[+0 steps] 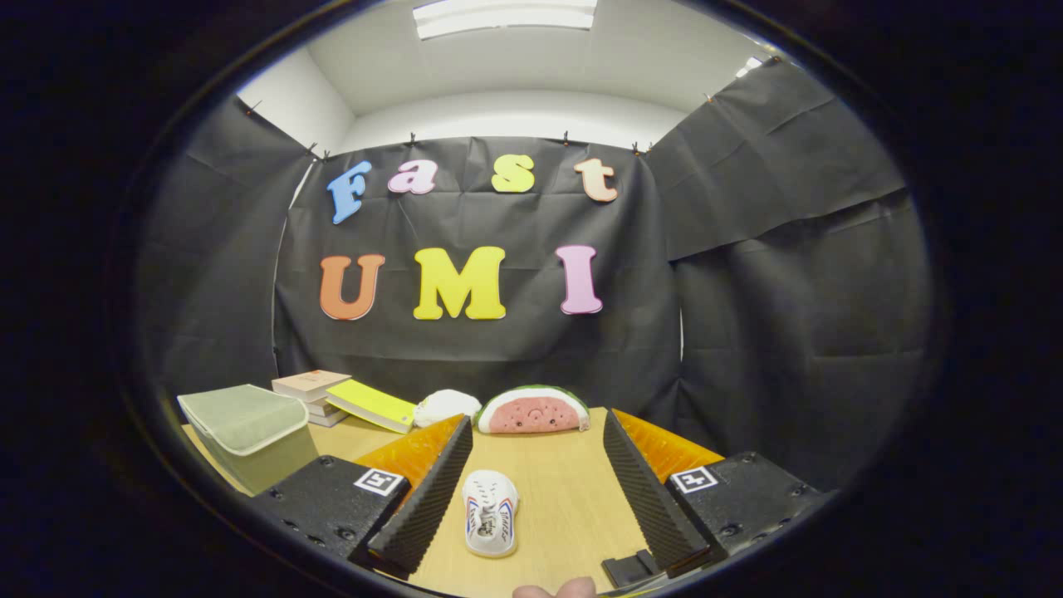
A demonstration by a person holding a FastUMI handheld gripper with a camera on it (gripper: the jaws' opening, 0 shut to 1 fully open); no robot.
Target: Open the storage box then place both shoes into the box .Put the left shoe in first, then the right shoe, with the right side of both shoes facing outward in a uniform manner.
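Note:
A small white shoe [490, 512] with coloured side stripes lies on the wooden table [565, 490], between my two fingers and nearer the left one, toe pointing away. My gripper [531, 428] stands open, nothing pressed between its fingers. The storage box [249, 432], pale green with its lid down, stands to the left beyond the left finger. A second white shoe [446, 407] rests farther back, just past the left fingertip, partly hidden by it.
A watermelon-slice plush [533, 410] lies at the far table edge ahead of the fingers. Stacked books [315, 390] and a yellow book [371, 405] sit behind the box. Black cloth walls close the booth. A person's fingertips [555, 590] show below the shoe.

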